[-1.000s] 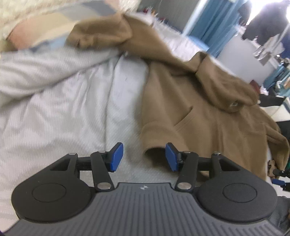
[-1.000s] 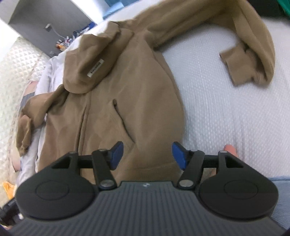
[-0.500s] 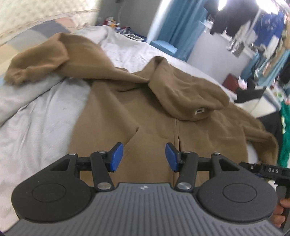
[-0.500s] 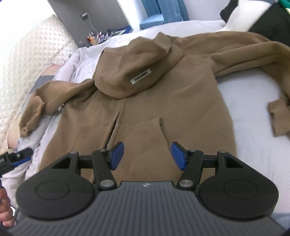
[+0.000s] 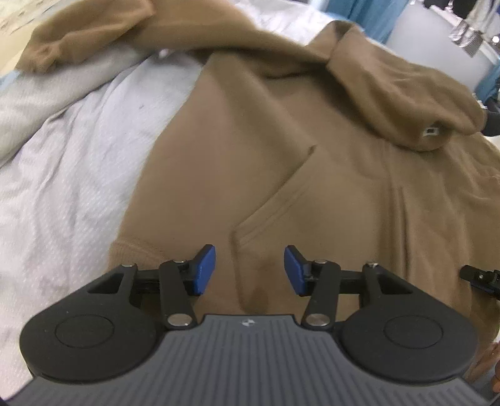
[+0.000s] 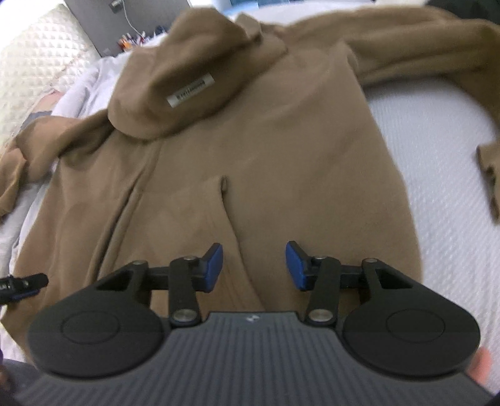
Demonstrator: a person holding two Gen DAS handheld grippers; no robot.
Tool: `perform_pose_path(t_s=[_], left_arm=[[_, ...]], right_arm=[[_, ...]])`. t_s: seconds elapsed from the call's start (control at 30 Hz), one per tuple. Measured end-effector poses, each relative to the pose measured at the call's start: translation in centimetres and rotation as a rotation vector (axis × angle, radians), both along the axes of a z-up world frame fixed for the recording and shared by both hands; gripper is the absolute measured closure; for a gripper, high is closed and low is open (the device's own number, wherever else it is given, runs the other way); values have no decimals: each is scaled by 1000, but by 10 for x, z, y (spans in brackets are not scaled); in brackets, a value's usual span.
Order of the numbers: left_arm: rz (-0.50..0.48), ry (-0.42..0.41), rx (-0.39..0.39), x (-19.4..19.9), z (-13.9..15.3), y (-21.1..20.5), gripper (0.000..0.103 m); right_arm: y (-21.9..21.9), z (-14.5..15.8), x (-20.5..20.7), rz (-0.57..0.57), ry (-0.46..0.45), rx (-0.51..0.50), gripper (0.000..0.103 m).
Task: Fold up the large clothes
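Observation:
A large brown hooded jacket (image 5: 265,150) lies front-up on a bed, its hood (image 5: 406,93) folded down over the chest. In the right wrist view the jacket (image 6: 265,156) fills the middle, with a white label on the hood (image 6: 190,90). My left gripper (image 5: 250,270) is open and empty, just above the hem by the left pocket slit. My right gripper (image 6: 254,267) is open and empty, above the hem by the right pocket slit. One sleeve (image 5: 84,34) trails to the far left, the other sleeve (image 6: 437,53) curves off to the right.
The jacket lies on a pale grey-white bedsheet (image 5: 62,175), also seen in the right wrist view (image 6: 443,175). A quilted cream headboard (image 6: 34,62) stands at the far left. Blue curtains (image 5: 372,15) hang beyond the bed. The right gripper's tip (image 5: 481,278) shows in the left view.
Both grippers have dropped lower and closer to the jacket's hem, so the jacket now fills both views. Both stay open.

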State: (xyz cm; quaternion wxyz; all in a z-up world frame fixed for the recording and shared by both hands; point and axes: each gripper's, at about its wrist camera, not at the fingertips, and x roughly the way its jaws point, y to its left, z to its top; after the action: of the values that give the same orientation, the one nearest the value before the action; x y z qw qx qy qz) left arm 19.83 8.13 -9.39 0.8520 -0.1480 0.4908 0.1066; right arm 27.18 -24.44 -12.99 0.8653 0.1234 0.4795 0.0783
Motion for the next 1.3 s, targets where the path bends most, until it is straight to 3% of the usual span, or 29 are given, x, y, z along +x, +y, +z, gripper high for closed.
perform_pose_path(t_s=[0.2,0.33,0.47,0.67,0.8,0.9,1.0,1.17,1.23,1.3], left_arm=[[28,50,-22,4,-8,9,56],[9,12,12,2,-1,1,55],[-31,-66,25,-1,28,-13,54],[-136,-224,8,12,77,-45,47],[-185,-285,38,37,91,-71,46],[-220,-326,33,56,93,-86,46],[-250,-385,97,68,88,-98,46],[-262,-449,112,83,57,-97,46],[-260,-443,108,88,45,-90,46],[-248,-434,101,94,33,-79,46]], right_arm=[[13,-10,-1,29,9,-65,57],[17,-4,-1,28,12,-91,56],[8,7,-7,0,-15,-26,56],[13,49,-7,21,-179,-5,55],[19,78,-1,9,-338,-8,55],[19,93,10,1,-414,9,55],[22,97,20,15,-476,9,55],[22,73,40,72,-493,-4,54],[24,56,53,80,-455,12,46],[26,41,69,77,-403,44,24]])
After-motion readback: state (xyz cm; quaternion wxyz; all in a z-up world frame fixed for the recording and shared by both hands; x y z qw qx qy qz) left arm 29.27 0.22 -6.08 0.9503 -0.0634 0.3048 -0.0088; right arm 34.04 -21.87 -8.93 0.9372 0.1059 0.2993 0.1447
